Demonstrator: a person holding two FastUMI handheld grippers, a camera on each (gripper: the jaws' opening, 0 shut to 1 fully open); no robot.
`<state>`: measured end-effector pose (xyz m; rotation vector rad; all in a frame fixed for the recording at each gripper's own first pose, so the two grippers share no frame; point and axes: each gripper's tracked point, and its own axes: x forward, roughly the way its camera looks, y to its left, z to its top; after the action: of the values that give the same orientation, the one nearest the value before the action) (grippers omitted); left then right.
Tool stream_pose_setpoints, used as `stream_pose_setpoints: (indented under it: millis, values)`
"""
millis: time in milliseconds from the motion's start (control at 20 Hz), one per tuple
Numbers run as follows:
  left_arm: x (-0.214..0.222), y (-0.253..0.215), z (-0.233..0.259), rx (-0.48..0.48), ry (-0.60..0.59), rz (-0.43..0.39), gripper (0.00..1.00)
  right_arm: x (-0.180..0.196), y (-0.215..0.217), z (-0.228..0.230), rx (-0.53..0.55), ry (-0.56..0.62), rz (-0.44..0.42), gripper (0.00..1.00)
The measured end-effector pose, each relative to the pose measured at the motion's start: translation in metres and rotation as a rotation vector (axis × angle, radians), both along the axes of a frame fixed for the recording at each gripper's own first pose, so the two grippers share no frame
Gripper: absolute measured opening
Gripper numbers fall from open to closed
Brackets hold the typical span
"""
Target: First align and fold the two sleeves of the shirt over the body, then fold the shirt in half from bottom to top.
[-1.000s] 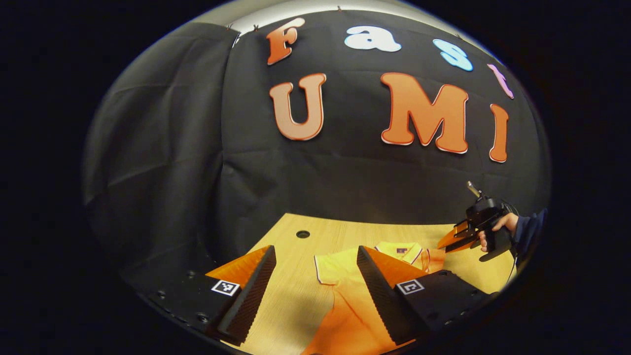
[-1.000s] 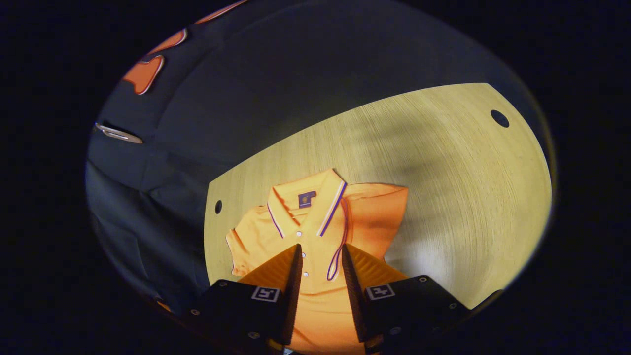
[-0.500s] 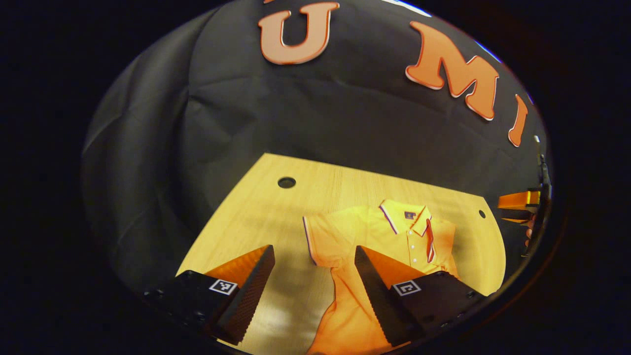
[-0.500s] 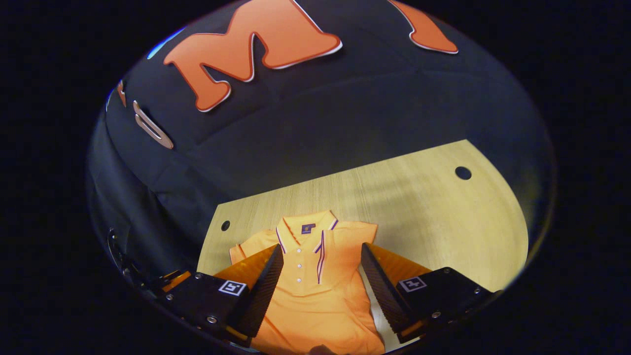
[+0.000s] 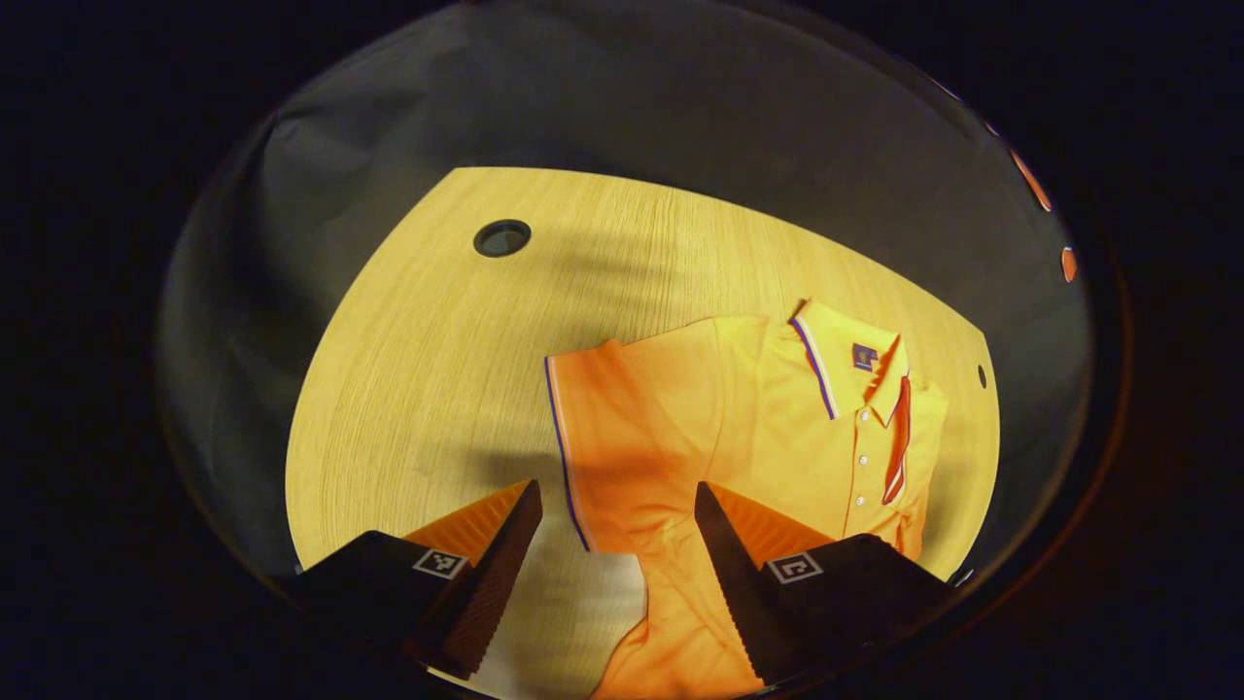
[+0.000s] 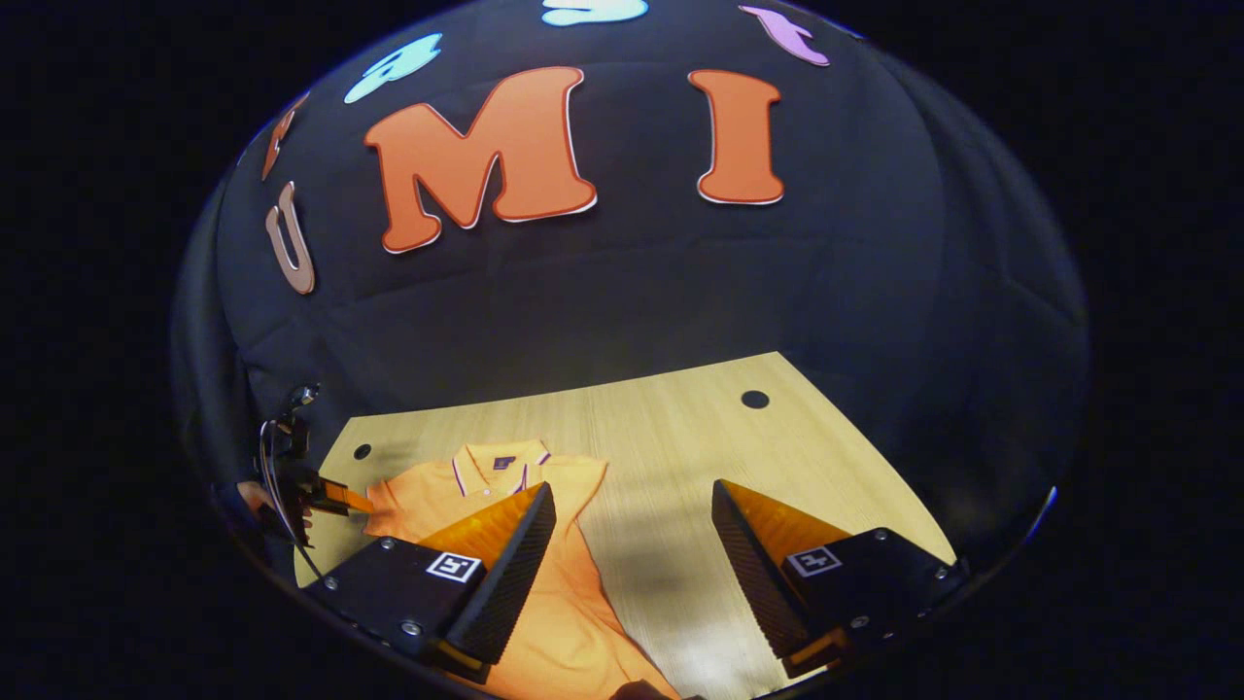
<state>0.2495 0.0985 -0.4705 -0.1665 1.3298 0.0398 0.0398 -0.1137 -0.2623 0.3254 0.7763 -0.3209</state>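
The wooden bench (image 5: pixel 428 321) carries the orange shirt (image 5: pixel 768 428) laid flat, collar toward the far edge, one sleeve already lying over its body. The shirt looks soft, light and limp, so it will likely sag and crease unless pinched at a hem or sleeve edge (image 5: pixel 562 437). The left gripper (image 5: pixel 612 506) hangs above that spread left sleeve with fingers wide and empty, and the right gripper (image 6: pixel 632 506) is likewise wide, holding nothing.

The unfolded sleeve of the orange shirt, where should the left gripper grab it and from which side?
Probably pinch the sleeve at its striped cuff, coming from the outer side. It lies flat and spread, its edge nearest the open left gripper.
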Motion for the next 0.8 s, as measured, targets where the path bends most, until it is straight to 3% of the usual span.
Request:
stream_pose_setpoints:
  millis: [250,350,450,600,750,800]
  values:
    - [0.006,0.008,-0.023,0.070,0.107,-0.014,0.92,-0.039,-0.012,0.022,-0.043,-0.009,-0.055,0.99]
    - [0.005,0.007,-0.034,0.085,0.158,-0.038,0.95,-0.044,-0.015,0.035,-0.055,-0.029,-0.057,0.98]
    - [0.001,0.003,-0.042,0.095,0.203,-0.042,0.83,-0.047,-0.018,0.047,-0.069,-0.048,-0.049,0.98]
    - [0.005,0.002,-0.040,0.092,0.201,-0.059,0.79,-0.049,-0.025,0.062,-0.083,-0.078,-0.048,0.99]
    - [0.011,-0.007,-0.040,0.061,0.183,-0.126,0.19,-0.052,-0.030,0.064,-0.090,-0.087,-0.046,0.99]
    - [0.012,-0.014,-0.036,0.018,0.168,-0.139,0.14,-0.053,-0.032,0.062,-0.094,-0.081,-0.044,0.98]
